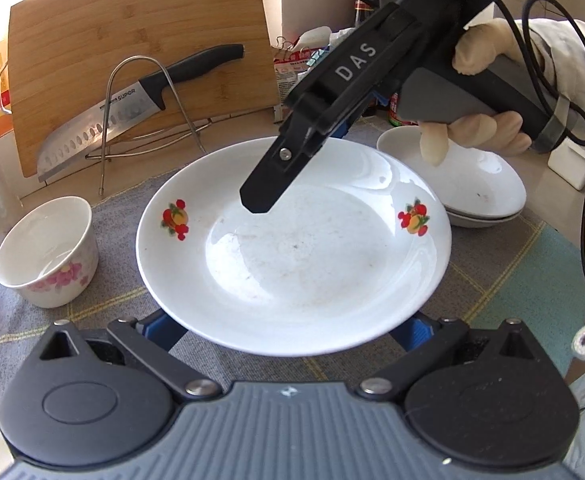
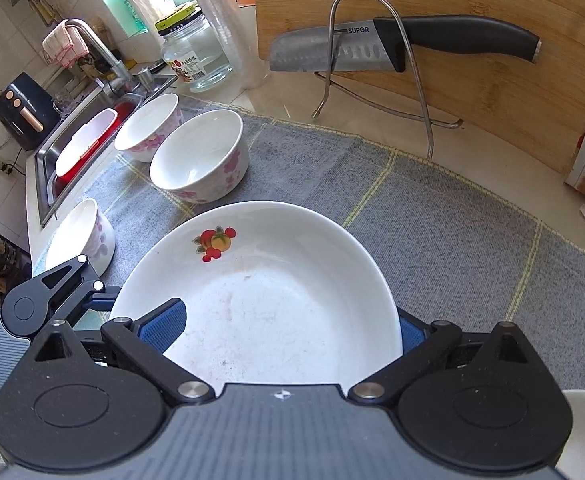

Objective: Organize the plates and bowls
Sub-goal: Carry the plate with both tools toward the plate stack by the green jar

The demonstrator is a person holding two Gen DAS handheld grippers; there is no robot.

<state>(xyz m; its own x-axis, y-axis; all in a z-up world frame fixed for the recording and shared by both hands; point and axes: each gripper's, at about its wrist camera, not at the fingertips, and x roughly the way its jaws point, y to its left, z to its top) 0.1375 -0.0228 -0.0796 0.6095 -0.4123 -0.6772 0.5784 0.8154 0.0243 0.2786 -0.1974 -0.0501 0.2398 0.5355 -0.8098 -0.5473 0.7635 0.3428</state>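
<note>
A white ceramic plate with fruit prints (image 1: 292, 248) fills the frame's centre, on the grey checked cloth (image 1: 512, 288) covering the worktop. The left gripper (image 1: 288, 330) spreads wide at its near rim; the right gripper (image 1: 254, 202) hovers above, its opening hidden. Seat both fingers around the rim before lifting level.

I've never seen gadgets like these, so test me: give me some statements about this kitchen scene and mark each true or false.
1. The plate has fruit pictures on it. True.
2. The knife lies flat on the cloth. False: it rests in a wire rack against the cutting board.
3. The bowls have pink flowers. True.
4. The right gripper holds a bowl. False: its fingers straddle the plate.
5. The plate is spotless. False: faint smears show.
</note>
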